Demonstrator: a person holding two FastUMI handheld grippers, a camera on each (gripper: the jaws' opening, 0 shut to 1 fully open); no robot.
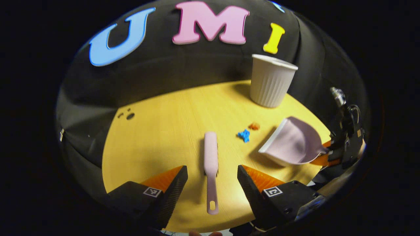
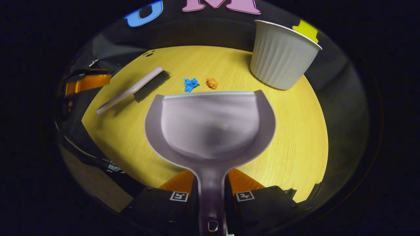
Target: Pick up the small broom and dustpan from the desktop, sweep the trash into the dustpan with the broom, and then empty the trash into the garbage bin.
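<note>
Now: dustpan gripped, broom waiting on the desk

Right gripper [image 2: 211, 193] clamped on the dustpan [image 2: 210, 127] handle, both fingers pressing, pan held over the yellow table [image 2: 295, 137]. Left gripper [image 1: 212, 178] hanging above the broom [image 1: 211, 164], fingers wide apart either side of its handle, not touching. Blue scrap [image 2: 190, 84] and orange scrap [image 2: 212, 83] just beyond the pan's front edge. White ribbed bin [image 2: 282, 64] upright at the far right.

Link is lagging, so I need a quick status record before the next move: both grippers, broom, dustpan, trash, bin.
left gripper: open, straddling the broom handle
right gripper: shut on dustpan handle
broom: flat on the table, not gripped
dustpan: held, mouth facing trash
trash: blue scrap, orange scrap, unswept
bin: upright, behind the trash
</note>
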